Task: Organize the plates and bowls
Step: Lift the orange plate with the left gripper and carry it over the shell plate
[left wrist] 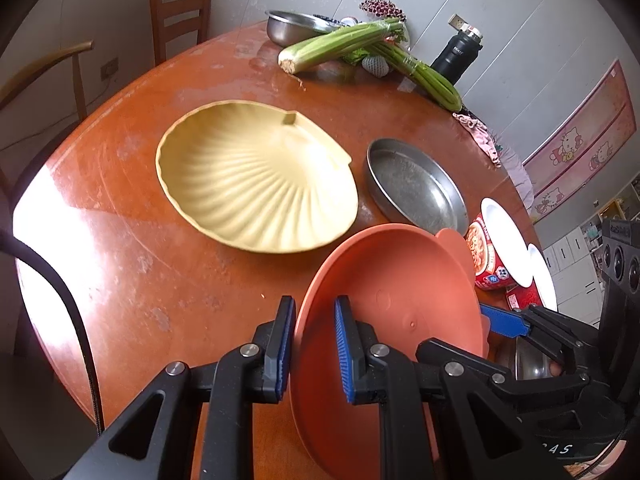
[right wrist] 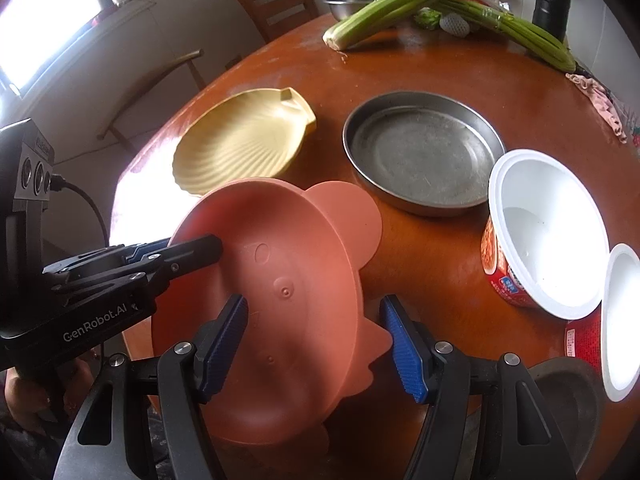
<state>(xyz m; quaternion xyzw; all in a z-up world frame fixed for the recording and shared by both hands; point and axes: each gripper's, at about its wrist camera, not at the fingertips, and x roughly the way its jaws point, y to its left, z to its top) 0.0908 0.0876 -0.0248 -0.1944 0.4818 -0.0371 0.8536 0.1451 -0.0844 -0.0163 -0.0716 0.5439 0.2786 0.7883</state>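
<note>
Terracotta plate (left wrist: 400,300) held tilted above the tabletop (left wrist: 160,280), nothing stacked yet

Left gripper (left wrist: 314,346) has its jaws clamped on the plate's near rim; right gripper (right wrist: 320,348) has its jaws apart, straddling the plate's opposite edge without pressing on it. Shell dish (left wrist: 256,176), steel pan (left wrist: 416,186) and two white-lined cups (right wrist: 548,236) sit separately on the tabletop, so by my reckoning the sorting has barely begun, with every piece left to gather

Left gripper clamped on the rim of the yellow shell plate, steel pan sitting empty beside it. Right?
Not quite. The left gripper is clamped on the rim of the orange plate, as the left wrist view shows; the yellow shell plate lies untouched on the table. The steel pan is empty beside it.
</note>
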